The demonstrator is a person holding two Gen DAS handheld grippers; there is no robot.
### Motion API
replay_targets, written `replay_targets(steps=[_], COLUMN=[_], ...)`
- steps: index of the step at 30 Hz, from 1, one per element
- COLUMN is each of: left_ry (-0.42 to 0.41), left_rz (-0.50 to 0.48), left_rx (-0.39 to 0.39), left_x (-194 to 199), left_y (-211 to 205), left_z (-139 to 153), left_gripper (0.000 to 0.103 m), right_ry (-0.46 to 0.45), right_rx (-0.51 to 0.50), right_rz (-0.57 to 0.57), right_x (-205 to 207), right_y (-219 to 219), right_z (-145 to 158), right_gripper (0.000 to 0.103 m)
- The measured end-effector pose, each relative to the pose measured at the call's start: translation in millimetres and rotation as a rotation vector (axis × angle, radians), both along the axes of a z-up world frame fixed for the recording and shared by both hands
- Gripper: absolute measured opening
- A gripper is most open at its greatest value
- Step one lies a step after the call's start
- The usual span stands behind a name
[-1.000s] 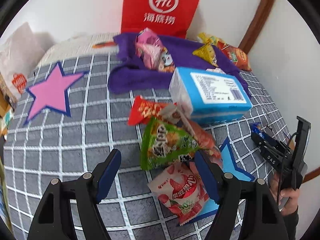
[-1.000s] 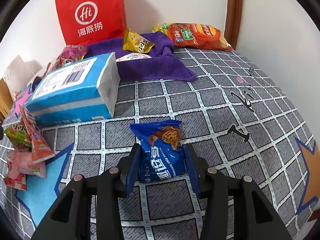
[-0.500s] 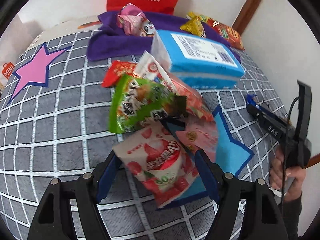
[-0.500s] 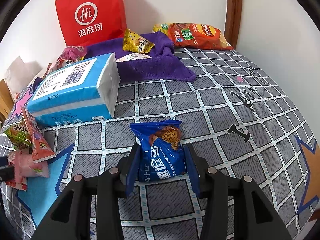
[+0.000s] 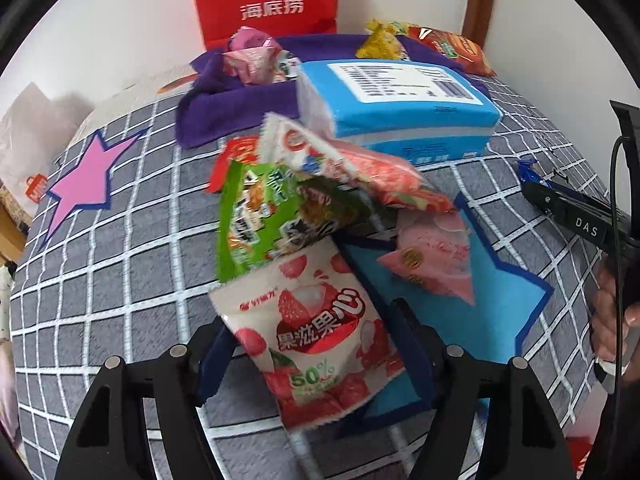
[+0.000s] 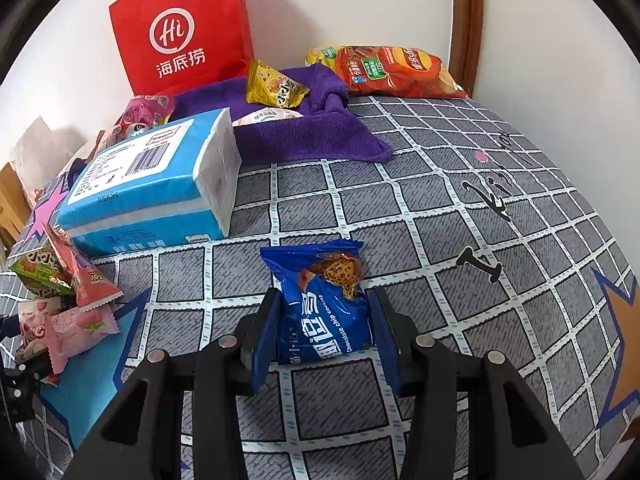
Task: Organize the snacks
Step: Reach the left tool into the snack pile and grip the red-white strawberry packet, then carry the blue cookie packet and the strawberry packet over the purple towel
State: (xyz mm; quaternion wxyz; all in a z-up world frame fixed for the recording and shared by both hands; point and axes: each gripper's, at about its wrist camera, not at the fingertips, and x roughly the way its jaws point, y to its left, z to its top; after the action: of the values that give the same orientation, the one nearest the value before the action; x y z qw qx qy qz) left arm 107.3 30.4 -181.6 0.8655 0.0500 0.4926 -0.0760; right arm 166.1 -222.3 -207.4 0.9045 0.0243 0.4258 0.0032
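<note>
2 grippers (image 5: 316, 364) (image 6: 322, 334), 2 snack packets (image 5: 316, 344) (image 6: 326, 304)

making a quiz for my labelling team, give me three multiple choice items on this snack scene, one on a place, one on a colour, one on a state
1. Where does the yellow snack packet lie?
A on the purple towel
B on the blue tissue pack
C inside the red paper bag

2. What colour is the cookie packet between the right gripper's fingers?
A green
B blue
C pink

3. The tissue pack is
A torn open
B standing on end
C lying flat, label up

Answers: 1 A, it rests on the towel's folds. 2 B, its wrapper is blue. 3 C, the barcode label faces up.
</note>
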Motion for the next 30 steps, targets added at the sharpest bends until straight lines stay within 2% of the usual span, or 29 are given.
replay_targets(steps=[2,3,6,8,9,11,15,25,30], left_ry=[-0.002,-0.004,-0.022,-0.03,-0.034,-0.036,-0.023,-0.021,-0.045], left_rz=[0.013,0.016,0.029,0.034,0.038,0.041,0.024,0.023,0.013], left_rx=[-0.011,-0.015,-0.003,-0.013,-0.014,-0.014,-0.046,-0.136,-0.165], left_x=[-0.6,0.0,3.9,4.8,4.8,5.8,5.8,-5.6,-3.1], left_y=[7.0,9.2,8.6,8.8,9.2,7.7,9.4,23.4,29.0], left_z=[0.0,-0.8,-5.4,-5.8,-4.4,-2.2,4.4,30.0,51.8], left_gripper=[0.074,0.08,0.086,0.081,0.068,0.064,0.048,0.044,0.044], right_ry=[0.0,0.0,0.0,-0.001,-0.001,-0.001,-0.002,-0.013,-0.044], right_rx=[0.0,-0.001,0.001,0.003,0.003,0.002,0.006,0.042,0.057], right_rz=[0.0,-0.001,-0.001,-0.001,-0.001,-0.001,0.0,0.014,0.047], right_x=[-0.3,-0.2,-0.1,-0.1,-0.2,-0.1,-0.1,-5.6,-15.9], right_y=[0.1,0.1,0.1,0.1,0.2,0.2,-0.2,-5.3,-1.0], right_z=[0.0,0.0,0.0,0.0,0.0,0.0,0.0,2.3,25.3], right_gripper=[0.047,0.047,0.047,0.047,0.047,0.047,0.047,0.043,0.043])
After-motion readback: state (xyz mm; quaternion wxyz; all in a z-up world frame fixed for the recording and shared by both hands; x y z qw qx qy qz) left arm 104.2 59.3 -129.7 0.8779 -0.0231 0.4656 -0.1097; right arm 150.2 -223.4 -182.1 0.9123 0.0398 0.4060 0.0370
